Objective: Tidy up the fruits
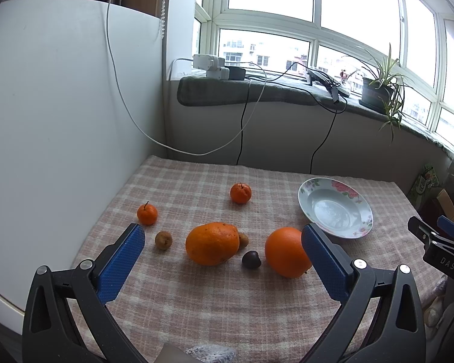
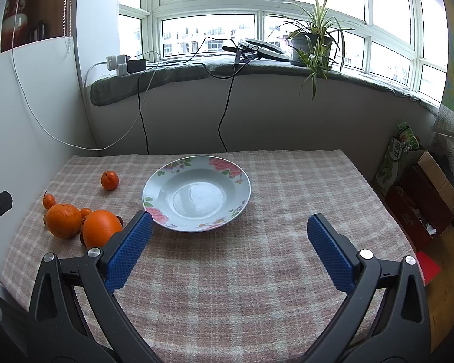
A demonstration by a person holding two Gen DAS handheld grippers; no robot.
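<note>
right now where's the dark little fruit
In the left wrist view the dark fruit sits on the cloth between the two big oranges.

Both grippers alike — black frames, 2 silver screws per side, blue textured fingers (image 1: 122, 260).
</note>
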